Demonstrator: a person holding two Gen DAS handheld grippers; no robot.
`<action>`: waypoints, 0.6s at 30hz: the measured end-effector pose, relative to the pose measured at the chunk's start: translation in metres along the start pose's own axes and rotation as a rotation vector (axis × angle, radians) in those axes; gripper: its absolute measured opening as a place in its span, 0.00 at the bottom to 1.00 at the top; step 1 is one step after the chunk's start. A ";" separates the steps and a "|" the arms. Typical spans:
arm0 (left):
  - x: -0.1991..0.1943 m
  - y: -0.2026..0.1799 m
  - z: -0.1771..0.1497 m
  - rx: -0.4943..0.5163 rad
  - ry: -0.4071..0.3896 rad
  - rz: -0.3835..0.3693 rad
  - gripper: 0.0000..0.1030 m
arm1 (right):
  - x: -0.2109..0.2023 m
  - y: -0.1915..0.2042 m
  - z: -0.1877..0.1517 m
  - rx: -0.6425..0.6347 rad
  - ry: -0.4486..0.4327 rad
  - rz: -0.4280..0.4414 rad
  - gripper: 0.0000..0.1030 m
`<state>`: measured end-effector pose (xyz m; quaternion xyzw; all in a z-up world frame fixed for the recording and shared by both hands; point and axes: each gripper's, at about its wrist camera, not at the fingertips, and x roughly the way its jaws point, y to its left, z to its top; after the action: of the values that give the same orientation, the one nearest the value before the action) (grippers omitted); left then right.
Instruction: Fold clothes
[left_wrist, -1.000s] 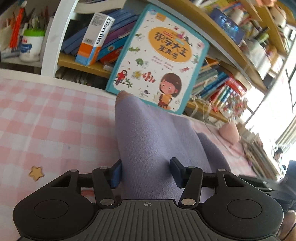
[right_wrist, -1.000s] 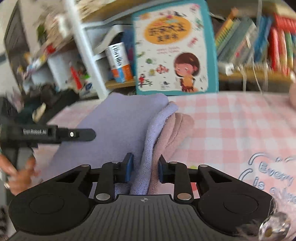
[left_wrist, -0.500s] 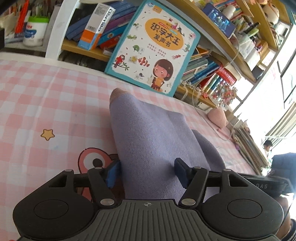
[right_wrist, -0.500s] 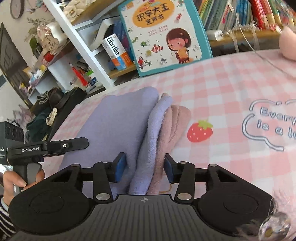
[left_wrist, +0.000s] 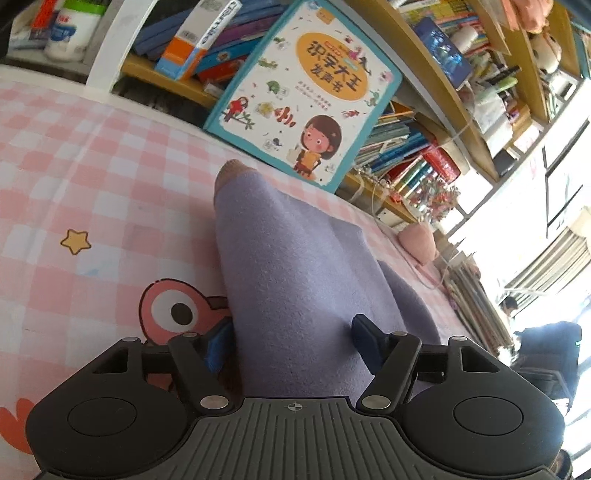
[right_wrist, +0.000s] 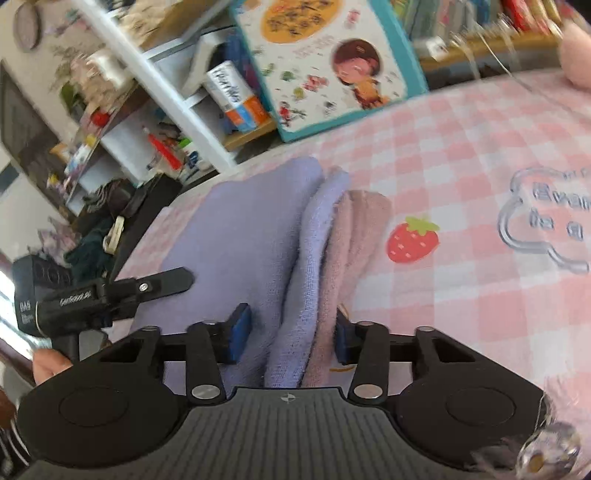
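Observation:
A folded lavender garment (left_wrist: 295, 258) lies on the pink checked sheet (left_wrist: 92, 184), with a pinkish-brown layer (right_wrist: 354, 236) showing along its right edge and far corner. My left gripper (left_wrist: 291, 338) is open, and its blue-padded fingers stand wide on either side of the near end of the garment. My right gripper (right_wrist: 291, 334) is open too, straddling the stacked lavender and pinkish edges of the garment (right_wrist: 240, 229) without pinching them. In the right wrist view the left gripper's finger (right_wrist: 162, 284) rests over the cloth's left side, held by a hand (right_wrist: 48, 365).
A large teal picture book (left_wrist: 306, 92) leans against crowded bookshelves (left_wrist: 424, 158) just beyond the garment. A pink plush (left_wrist: 417, 243) and stacked books lie far right. Bare sheet with a star (left_wrist: 75, 242) and a strawberry print (right_wrist: 412, 240) flanks the garment.
The right gripper, pinched on the garment's edge a second ago, has opened and let go. The left gripper's fingers spread a little wider. The garment has settled flat.

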<state>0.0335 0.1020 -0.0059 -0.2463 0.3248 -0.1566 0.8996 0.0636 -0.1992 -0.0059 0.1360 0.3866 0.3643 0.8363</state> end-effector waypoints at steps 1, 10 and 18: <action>-0.001 -0.003 -0.001 0.018 -0.005 0.006 0.61 | -0.001 0.004 -0.001 -0.029 -0.008 -0.009 0.32; -0.015 -0.016 0.001 0.099 -0.054 0.041 0.55 | -0.008 0.041 -0.012 -0.270 -0.120 -0.108 0.28; -0.023 -0.015 0.024 0.159 -0.118 0.099 0.56 | 0.015 0.050 0.019 -0.301 -0.131 -0.080 0.28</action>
<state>0.0303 0.1081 0.0304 -0.1669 0.2696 -0.1225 0.9404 0.0590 -0.1528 0.0237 0.0170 0.2772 0.3751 0.8844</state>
